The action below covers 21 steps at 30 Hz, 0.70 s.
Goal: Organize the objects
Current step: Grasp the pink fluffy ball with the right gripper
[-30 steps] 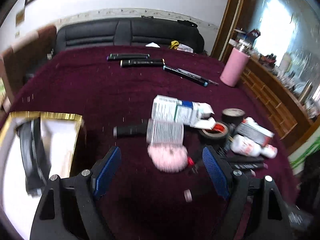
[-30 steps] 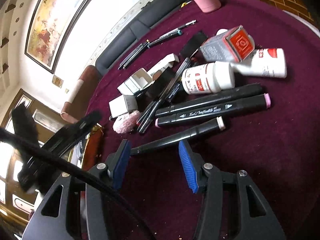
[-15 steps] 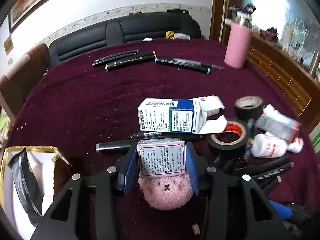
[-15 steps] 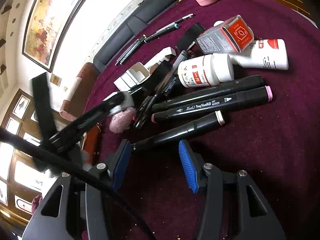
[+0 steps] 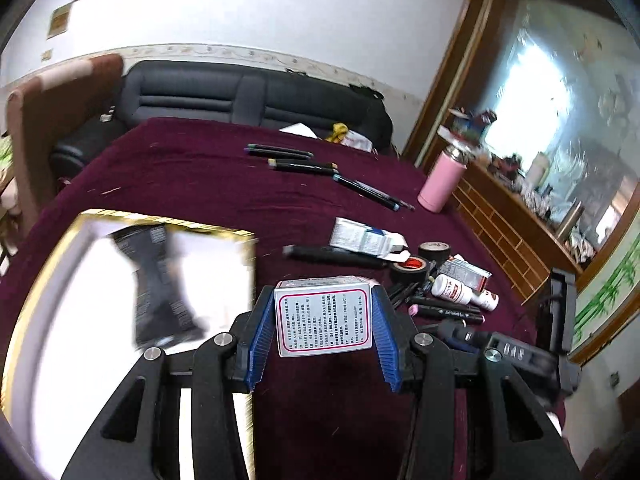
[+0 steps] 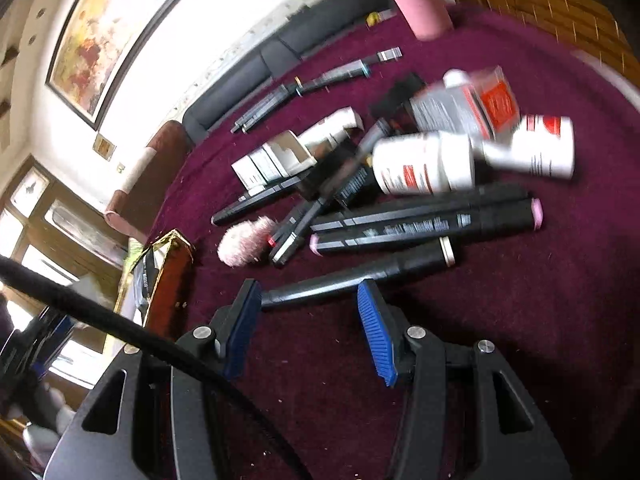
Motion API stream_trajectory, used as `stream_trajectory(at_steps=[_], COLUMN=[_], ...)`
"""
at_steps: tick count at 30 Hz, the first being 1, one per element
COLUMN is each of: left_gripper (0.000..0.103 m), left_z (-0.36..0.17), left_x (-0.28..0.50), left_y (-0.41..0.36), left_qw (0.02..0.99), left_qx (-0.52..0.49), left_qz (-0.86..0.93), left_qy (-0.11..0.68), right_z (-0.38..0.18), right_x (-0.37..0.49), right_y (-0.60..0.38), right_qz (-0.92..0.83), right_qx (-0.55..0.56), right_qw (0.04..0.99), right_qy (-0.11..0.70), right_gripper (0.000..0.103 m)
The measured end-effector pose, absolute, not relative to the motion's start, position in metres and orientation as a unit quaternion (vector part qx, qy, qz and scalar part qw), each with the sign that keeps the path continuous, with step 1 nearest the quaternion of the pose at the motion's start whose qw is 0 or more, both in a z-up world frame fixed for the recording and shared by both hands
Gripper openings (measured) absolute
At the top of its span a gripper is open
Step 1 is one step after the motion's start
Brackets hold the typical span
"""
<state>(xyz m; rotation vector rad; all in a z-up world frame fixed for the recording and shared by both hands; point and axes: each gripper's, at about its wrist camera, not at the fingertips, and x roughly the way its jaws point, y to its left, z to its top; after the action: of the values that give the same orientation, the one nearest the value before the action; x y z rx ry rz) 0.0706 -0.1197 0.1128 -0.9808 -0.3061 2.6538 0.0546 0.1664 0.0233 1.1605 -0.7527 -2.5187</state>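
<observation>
My left gripper (image 5: 324, 320) is shut on a small white box with a red-bordered label (image 5: 323, 316) and holds it above the maroon tablecloth, right of a gold-rimmed white box (image 5: 92, 304) that holds a black packet (image 5: 156, 280). My right gripper (image 6: 308, 304) is open, its jaws on either side of the near end of a black marker (image 6: 360, 272) lying on the cloth. Beyond it lie more black markers (image 6: 424, 220), white bottles (image 6: 424, 164) and a pink fluffy ball (image 6: 244, 240).
A pile on the right holds tape rolls (image 5: 412, 266), a white-blue carton (image 5: 360, 238), a grey-red box (image 6: 464, 104) and bottles. Pens (image 5: 292, 160) lie at the far side. A pink flask (image 5: 440, 180) stands near the far right edge. A black sofa (image 5: 240, 96) is behind.
My left gripper closed on the small white box, lifted it off the pink ball and swung left toward the gold-rimmed box. My right gripper stayed open at the marker's end.
</observation>
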Motion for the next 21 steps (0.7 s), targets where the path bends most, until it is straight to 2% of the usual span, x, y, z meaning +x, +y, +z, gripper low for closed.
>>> stream_trajectory(at_steps=[4, 8, 15, 21], left_gripper=[0.041, 0.041, 0.041, 0.041], left_z=[0.112, 0.103, 0.08, 0.07], left_x=[0.099, 0.11, 0.116, 0.119], left_y=[-0.158, -0.186, -0.23, -0.253], left_qw=[0.132, 0.126, 0.115, 0.112], left_qx=[-0.331, -0.327, -0.33, -0.329], left_qz=[0.927, 0.927, 0.918, 0.915], left_qy=[-0.116, -0.133, -0.189, -0.204], right_z=[0.048, 0.061, 0.035, 0.019], right_x=[0.049, 0.008, -0.052, -0.059], right_y=[0.133, 0.088, 0.034, 0.021], right_qz=[-0.874, -0.868, -0.847, -0.848], right_qx=[0.41, 0.449, 0.511, 0.523], right_qw=[0.168, 0.177, 0.146, 0.08], right_qy=[-0.202, -0.116, -0.026, 0.03], right_gripper=[0.049, 0.053, 0.053, 0.052])
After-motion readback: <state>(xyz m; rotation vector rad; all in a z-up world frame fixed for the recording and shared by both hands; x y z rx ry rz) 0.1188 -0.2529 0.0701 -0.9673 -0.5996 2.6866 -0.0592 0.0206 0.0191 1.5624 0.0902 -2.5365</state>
